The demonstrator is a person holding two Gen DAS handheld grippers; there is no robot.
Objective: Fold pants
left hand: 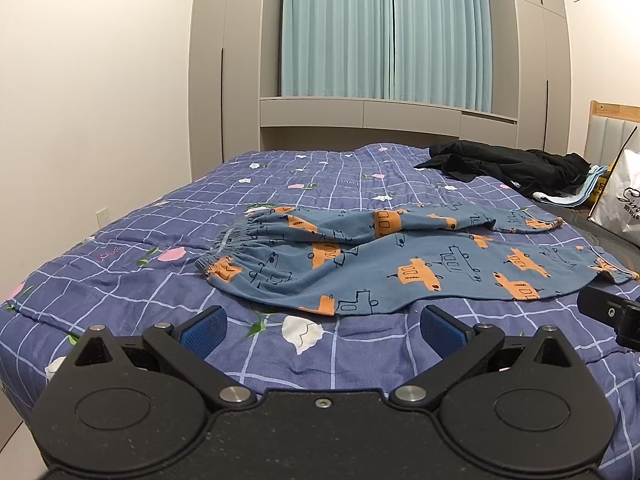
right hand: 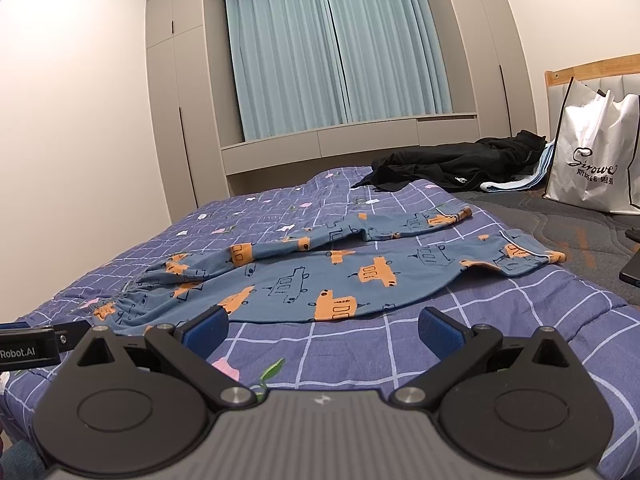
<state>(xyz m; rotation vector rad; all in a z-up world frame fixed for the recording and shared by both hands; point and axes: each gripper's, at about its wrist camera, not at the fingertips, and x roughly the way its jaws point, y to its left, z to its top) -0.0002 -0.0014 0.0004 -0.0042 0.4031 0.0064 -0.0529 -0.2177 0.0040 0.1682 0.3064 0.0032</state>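
Blue pants [left hand: 384,264] printed with orange vehicles lie spread on the bed, waistband to the left, the two legs running right with a gap between them. The right wrist view shows the same pants [right hand: 320,276] from nearer the leg ends. My left gripper [left hand: 322,330] hovers open just short of the pants' near edge, with nothing between its blue pads. My right gripper [right hand: 322,328] is also open and empty, just short of the near leg. Part of the right gripper [left hand: 612,316] shows at the right edge of the left wrist view.
A purple checked quilt [left hand: 120,280] covers the bed. A heap of black clothing [left hand: 508,168] lies at the far right corner, with a white shopping bag [right hand: 596,152] beside the headboard. Dark flat objects [right hand: 632,268] lie at the right edge. Grey wardrobes and teal curtains stand behind.
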